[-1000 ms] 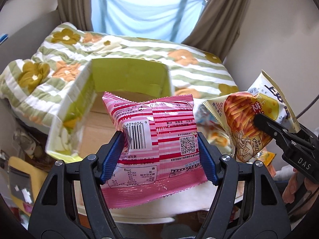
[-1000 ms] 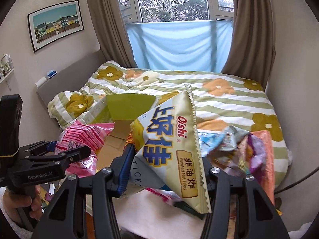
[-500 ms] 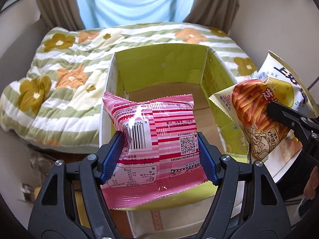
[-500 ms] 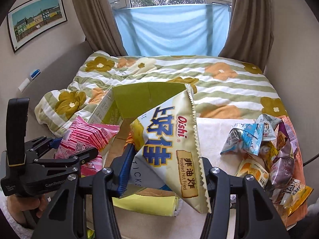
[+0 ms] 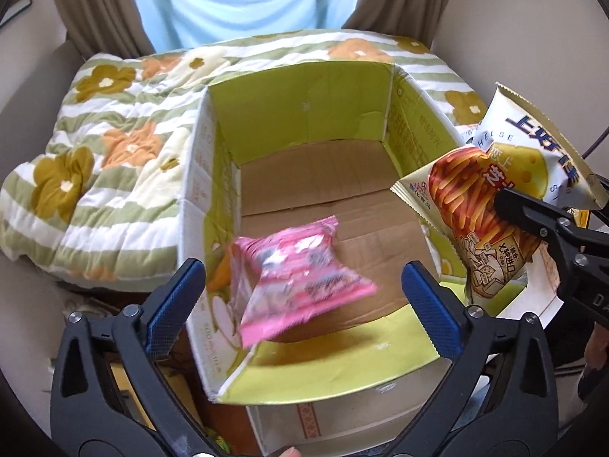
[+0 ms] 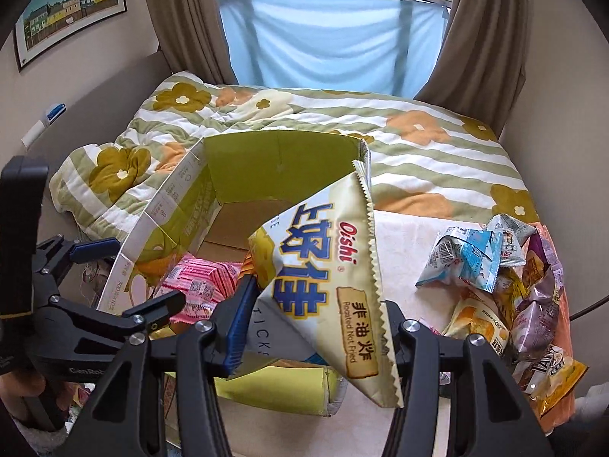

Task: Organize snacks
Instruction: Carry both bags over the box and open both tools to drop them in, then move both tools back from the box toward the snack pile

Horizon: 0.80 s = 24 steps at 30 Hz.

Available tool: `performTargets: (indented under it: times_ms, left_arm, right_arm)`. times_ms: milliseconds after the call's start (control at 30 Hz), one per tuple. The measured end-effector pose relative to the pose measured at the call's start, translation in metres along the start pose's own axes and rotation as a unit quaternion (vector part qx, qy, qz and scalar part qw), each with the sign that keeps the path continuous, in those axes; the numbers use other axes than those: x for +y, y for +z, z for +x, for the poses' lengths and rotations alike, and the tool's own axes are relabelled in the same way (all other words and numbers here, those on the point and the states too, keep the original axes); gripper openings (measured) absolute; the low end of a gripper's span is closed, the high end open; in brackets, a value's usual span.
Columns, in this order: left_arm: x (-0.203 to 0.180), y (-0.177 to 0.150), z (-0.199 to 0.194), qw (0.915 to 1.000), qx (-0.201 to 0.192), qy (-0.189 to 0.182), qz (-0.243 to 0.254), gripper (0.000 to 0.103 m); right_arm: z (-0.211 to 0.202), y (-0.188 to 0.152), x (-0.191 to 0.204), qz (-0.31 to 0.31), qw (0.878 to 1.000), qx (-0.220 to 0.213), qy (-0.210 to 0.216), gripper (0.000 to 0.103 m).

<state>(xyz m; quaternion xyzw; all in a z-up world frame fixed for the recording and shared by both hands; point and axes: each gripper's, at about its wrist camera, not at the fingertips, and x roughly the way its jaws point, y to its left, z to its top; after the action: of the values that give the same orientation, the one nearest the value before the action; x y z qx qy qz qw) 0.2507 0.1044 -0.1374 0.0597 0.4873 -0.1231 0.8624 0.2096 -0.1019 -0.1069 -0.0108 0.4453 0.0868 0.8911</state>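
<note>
The left tongs [image 5: 302,297] stood spread apart, with nothing between the blue pads [image 5: 173,304]. The pink snack packet [image 5: 297,285] appeared blurred, tilted, and clear of both pads, over the near left part of the cardboard box [image 5: 300,114]. In the right wrist view, the same packet [image 6: 200,285] was seen inside the box [image 6: 278,160], beside the left wall. Whether it touched the box floor could not be determined.

The right tongs [image 6: 319,327] were clenched on the Oishi cheese stick bag [image 6: 323,278]. The bag was held tilted over the near right corner of the box. In the left wrist view, the bag [image 5: 495,198] hung at the right wall of the box, gripped by the right tongs [image 5: 533,224].

The box stood open, with yellow-green inner walls and a brown floor. It sat at the edge of the desk [image 6: 403,236], against a bed with a floral quilt [image 6: 418,148].

A pile of loose snack packets [image 6: 506,278] lay on the right side of the desk, well apart from the box
</note>
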Motion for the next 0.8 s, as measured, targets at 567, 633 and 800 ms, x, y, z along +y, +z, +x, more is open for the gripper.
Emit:
performTargets:
  times_ms: [567, 633, 800]
  left_arm:
    - [0.044, -0.014, -0.014, 0.9975, -0.007, 0.012, -0.070, 0.102]
    - [0.046, -0.016, -0.016, 0.9975, -0.009, 0.014, -0.069, 0.102]
    - [0.047, -0.020, -0.018, 0.9975, -0.011, 0.011, -0.069, 0.102]
  right_arm:
    - [0.035, -0.006, 0.009, 0.023, 0.999, 0.016, 0.041, 0.100]
    - [0.034, -0.008, 0.010, 0.024, 0.999, 0.015, 0.038, 0.100]
    - [0.029, -0.012, 0.015, 0.021, 0.999, 0.014, 0.037, 0.100]
